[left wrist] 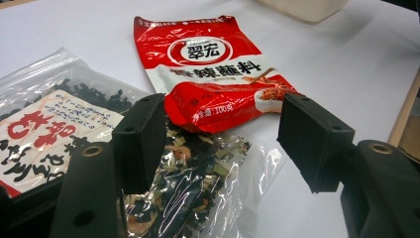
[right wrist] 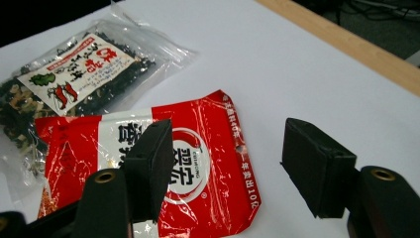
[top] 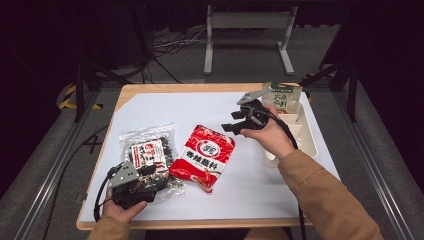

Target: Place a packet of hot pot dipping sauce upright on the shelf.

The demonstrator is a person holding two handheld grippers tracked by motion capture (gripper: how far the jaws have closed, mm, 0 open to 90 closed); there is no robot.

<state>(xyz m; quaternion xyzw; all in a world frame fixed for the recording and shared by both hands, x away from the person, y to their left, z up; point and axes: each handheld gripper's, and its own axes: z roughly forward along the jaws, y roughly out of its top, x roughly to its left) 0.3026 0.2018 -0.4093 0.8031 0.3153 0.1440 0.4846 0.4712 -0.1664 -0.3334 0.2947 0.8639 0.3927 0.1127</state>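
- White worktop [top: 280, 175] carries all
- Right claw [top: 231, 121] spread, angled down just above red sachet [top: 202, 156]
- Left claw [top: 150, 176] spread, empty, over clear packet [top: 150, 152] beside sachet

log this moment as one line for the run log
left tool: open, over clear dried-mix bag | right tool: open, above red seasoning packet | green pouch: in white bin

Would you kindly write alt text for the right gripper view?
Open black tongs hover above a red seasoning packet lying flat on a white table. A clear bag of dried vegetables lies beyond it, partly under the packet's far end.
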